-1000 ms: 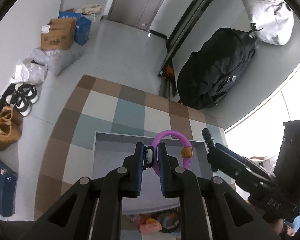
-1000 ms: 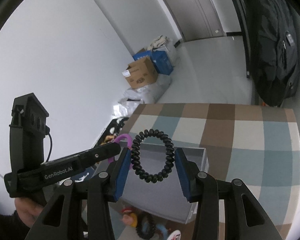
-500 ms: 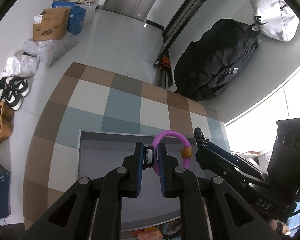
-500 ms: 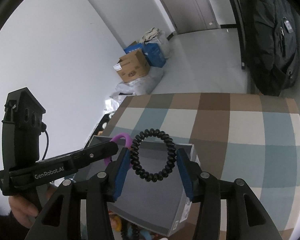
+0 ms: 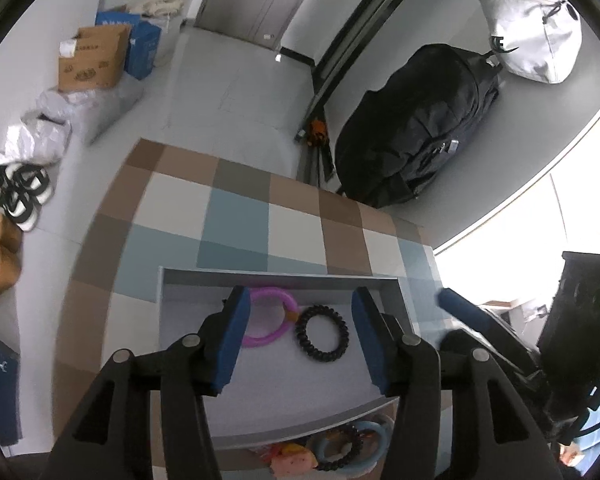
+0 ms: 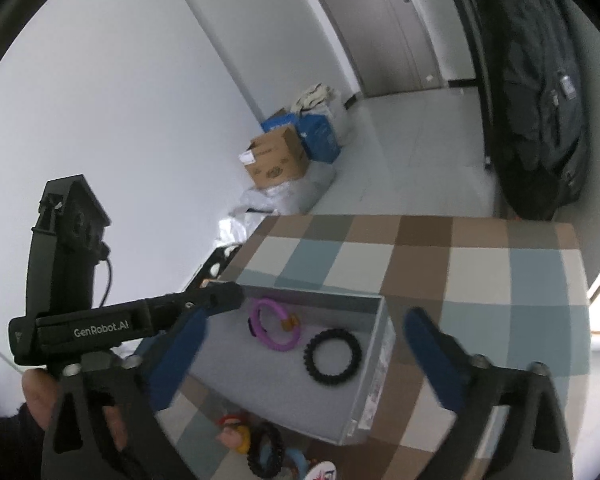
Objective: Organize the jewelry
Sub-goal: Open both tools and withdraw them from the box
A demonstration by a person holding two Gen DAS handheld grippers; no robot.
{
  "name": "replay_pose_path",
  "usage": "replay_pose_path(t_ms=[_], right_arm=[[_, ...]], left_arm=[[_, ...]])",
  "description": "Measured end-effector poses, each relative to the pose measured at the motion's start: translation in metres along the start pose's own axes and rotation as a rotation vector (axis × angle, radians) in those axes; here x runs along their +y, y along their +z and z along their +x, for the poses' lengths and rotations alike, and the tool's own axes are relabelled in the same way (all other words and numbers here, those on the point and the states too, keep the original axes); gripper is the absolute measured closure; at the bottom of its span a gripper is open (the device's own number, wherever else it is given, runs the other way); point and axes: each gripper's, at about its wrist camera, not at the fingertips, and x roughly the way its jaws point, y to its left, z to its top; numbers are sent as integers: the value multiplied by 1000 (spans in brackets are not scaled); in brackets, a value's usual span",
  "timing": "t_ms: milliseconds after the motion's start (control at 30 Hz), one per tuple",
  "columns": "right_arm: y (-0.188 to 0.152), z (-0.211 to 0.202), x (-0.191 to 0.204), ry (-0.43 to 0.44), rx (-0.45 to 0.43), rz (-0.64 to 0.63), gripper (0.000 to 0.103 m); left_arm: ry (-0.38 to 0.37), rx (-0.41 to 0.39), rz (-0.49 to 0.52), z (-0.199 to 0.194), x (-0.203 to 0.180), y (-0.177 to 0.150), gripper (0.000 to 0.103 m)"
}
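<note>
A grey shallow box [image 5: 180, 280] [image 6: 374, 364] sits on a checked tablecloth. Inside lie a purple ring with an orange charm [image 5: 269, 316] [image 6: 274, 330] and a black coiled hair tie [image 5: 322, 338] [image 6: 333, 357], side by side. My left gripper [image 5: 298, 334] is open and empty above the box. My right gripper [image 6: 300, 354] is open and empty above the box too. The left gripper's body also shows in the right wrist view [image 6: 120, 326].
Several more hair ties and small trinkets [image 5: 336, 450] [image 6: 260, 450] lie on the cloth in front of the box. A black backpack [image 5: 416, 124] and a white bag [image 5: 532, 24] hang beyond the table. Cardboard boxes [image 5: 92, 58] and shoes [image 5: 16, 196] sit on the floor.
Both grippers have opened. The purple ring left the left gripper and the black hair tie left the right gripper; both now lie in the grey box.
</note>
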Motion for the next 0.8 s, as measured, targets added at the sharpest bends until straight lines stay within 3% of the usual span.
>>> replay_pose_path(t_ms=[100, 167, 433, 567, 800], right_arm=[[-1, -8, 4, -10, -21, -25, 0], [-3, -13, 7, -40, -38, -41, 0], [-21, -34, 15, -98, -93, -69, 0], [-30, -46, 19, -121, -120, -79, 0], [-45, -63, 19, -139, -130, -60, 0]], left_arm=[[42, -6, 13, -3, -1, -4, 53], [82, -12, 8, -6, -2, -9, 43], [212, -108, 72, -26, -17, -33, 41], [258, -152, 97, -36, -27, -41, 25], [287, -177, 120, -48, -35, -61, 21]])
